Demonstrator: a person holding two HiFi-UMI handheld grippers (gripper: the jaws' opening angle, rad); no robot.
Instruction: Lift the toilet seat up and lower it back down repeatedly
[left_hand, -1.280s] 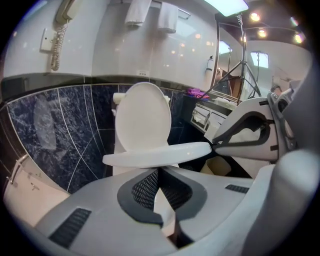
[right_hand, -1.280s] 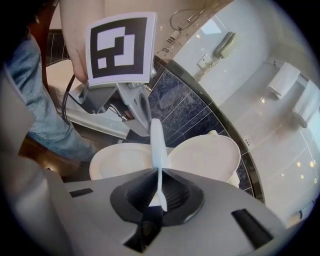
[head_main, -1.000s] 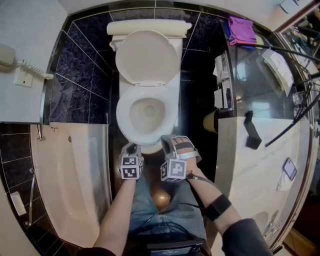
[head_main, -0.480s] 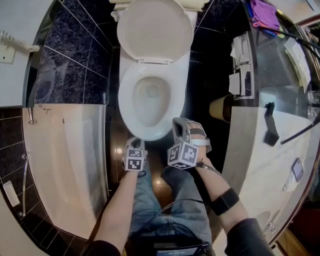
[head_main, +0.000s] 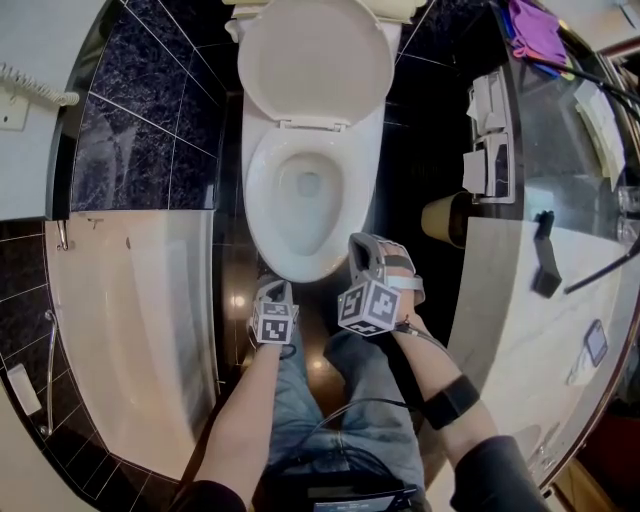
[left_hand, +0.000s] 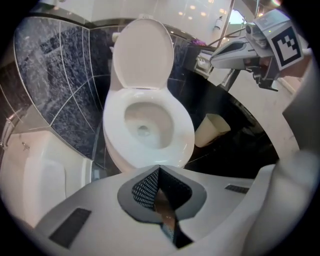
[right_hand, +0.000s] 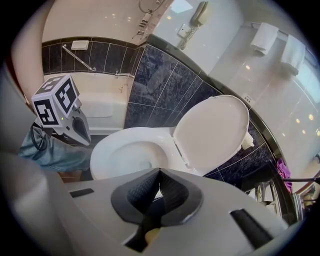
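Hovering just short of the bowl's front edge, the left claw (head_main: 268, 288) and the right claw (head_main: 358, 245) both point steeply down at the toilet; neither touches it. Left claw: pads together at the tips, nothing between them; right claw: jaws closed, likewise empty. The seat (head_main: 258, 205) appears to lie flat on the bowl, as a white ring round the opening; the lid (head_main: 315, 60) stands raised behind it, leaning toward the tank; the hinge sits at the rear, between ring and lid.

Handling, as judged: the seat is a rigid moulded ring, probably plastic; light enough for one claw, yet heavy enough to drop hard if released partway. Its finish is glossy and likely slippery against the pads; a shallow pinch may slide off. It should not flex, so it pivots about the hinge only; the grip point travels an arc up and back toward the lid.

Grip point: the front rim (head_main: 305, 268), nearest the claws and farthest from the hinge, where least effort is needed. A closed claw cannot pinch; open the jaws first and set one pad above the rim and one below, or hook a jaw under the overhanging lip. Lower under control; do not let it fall on the porcelain.
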